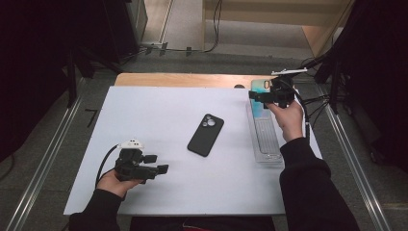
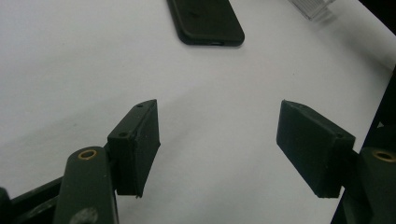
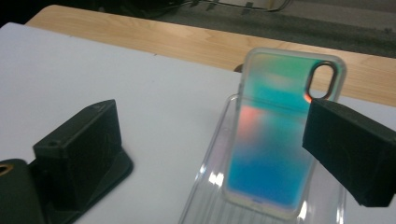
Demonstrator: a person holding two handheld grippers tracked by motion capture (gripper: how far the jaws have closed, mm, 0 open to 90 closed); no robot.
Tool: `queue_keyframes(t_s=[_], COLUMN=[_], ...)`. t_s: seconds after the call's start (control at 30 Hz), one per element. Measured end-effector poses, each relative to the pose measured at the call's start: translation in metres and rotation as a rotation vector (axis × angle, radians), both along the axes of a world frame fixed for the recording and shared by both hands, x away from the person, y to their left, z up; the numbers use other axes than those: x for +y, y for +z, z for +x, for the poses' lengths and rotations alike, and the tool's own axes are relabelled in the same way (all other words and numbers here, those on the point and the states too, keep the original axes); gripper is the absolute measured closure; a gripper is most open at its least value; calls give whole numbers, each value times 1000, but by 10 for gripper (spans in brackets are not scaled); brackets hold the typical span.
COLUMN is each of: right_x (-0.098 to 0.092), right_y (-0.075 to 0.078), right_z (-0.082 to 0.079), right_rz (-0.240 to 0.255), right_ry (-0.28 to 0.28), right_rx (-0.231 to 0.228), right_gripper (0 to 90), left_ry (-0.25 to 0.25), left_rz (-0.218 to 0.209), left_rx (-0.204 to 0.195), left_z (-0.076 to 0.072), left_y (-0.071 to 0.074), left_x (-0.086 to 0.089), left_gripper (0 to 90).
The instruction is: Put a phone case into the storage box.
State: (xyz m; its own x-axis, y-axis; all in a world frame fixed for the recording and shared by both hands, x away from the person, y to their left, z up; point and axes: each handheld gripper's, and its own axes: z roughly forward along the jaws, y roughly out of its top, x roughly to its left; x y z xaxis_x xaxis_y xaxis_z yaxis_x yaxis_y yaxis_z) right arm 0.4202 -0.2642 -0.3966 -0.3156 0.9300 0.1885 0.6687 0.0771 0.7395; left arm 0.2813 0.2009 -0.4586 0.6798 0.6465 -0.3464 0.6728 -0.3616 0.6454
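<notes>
Two open grippers, a shiny phone case in a clear tray, a black phone on the table.

We see the right gripper w/ its jaws wide apart & nothing pinched. The rainbow phone case sits ahead of them, btwn the two jaws but closer to the right one, which covers its edge; we can't tell if they touch. The case lies in the clear tray. The left gripper is open too, w/ bare white table btwn its jaws. The black phone lies flat well ahead of them, a bit nearer the left jaw.
</notes>
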Motion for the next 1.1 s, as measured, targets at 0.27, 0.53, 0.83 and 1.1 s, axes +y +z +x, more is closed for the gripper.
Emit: queue_keyframes(t_s=[0.27,0.53,0.83,1.1], right_x=[10,17,28,38], right_y=[-2,-3,-7,-12], right_z=[-21,-46,-74,-100], right_rz=[19,66,40,56], right_ry=[87,161,250,339], right_rx=[21,29,43,57], right_gripper=[38,137,176,209], left_ry=[-1,-15,-28,-34], left_rz=[-2,-17,-30,-46], left_rx=[-13,-15,-13,2], left_z=[3,9,14,22], left_y=[4,6,6,5], left_x=[-1,-4,-6,-9], left_gripper=[298,298,298,300])
